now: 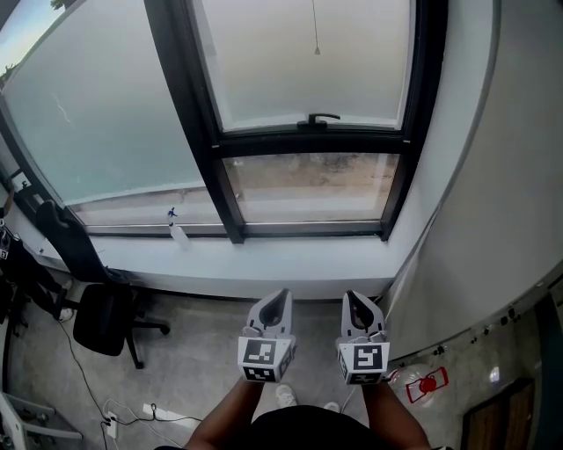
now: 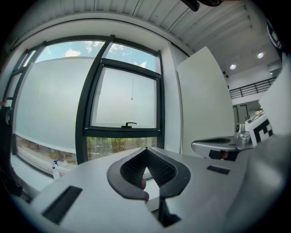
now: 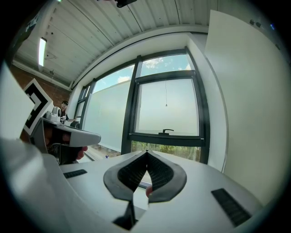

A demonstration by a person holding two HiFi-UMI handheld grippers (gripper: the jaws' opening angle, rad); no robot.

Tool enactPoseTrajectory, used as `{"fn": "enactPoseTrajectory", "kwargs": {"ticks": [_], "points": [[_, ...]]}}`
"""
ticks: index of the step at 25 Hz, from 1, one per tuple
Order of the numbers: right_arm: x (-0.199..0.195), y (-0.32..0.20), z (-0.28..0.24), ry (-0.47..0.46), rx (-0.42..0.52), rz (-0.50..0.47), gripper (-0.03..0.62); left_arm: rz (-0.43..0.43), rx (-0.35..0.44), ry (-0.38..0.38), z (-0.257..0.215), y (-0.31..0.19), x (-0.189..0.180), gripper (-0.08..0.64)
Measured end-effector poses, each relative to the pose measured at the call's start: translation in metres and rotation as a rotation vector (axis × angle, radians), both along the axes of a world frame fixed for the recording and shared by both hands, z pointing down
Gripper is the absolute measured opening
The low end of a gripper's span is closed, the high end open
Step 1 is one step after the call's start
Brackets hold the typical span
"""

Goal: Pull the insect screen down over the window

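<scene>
1. Head view: left gripper and right gripper sit side by side, well short of the window; a cord hangs in its upper pane.
2. Left gripper view: jaws pressed together, empty.
3. Right gripper view: jaws pressed together, empty.

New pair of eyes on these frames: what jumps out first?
The dark-framed window fills the upper head view, with a thin pull cord hanging down its right-hand pane above a black handle. Below it, the left gripper and right gripper sit side by side, both shut and empty, short of the window. A black office chair stands at lower left.
</scene>
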State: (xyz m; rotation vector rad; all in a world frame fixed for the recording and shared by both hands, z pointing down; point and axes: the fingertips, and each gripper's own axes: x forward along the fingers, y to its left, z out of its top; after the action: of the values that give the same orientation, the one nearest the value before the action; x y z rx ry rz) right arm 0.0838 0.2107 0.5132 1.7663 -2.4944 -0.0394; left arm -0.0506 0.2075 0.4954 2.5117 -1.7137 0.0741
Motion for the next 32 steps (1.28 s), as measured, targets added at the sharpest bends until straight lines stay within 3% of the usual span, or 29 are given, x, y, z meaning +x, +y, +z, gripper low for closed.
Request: {"fn": "enactPoseTrajectory", "kwargs": {"ticks": [15,19,23,32], "points": [[-0.039,-0.029,-0.011,0.007,0.011,0.057,0.003,0.059,0.027,-0.034,-0.002,-0.026,-0.034,0.000],[-0.048,-0.035,-0.013,0.010,0.015,0.081,0.003,0.080,0.041,-0.078,0.002,-0.037,-0.049,0.002],[-0.049,-0.038,-0.009,0.008,0.008,0.113,0.003,0.090,0.040,-0.063,0.004,-0.044,-0.055,0.002],[-0.058,-0.057,-0.004,0.046,0.009,0.085,0.003,0.094,0.010,-0.034,0.012,-0.067,-0.064,0.002]]}}
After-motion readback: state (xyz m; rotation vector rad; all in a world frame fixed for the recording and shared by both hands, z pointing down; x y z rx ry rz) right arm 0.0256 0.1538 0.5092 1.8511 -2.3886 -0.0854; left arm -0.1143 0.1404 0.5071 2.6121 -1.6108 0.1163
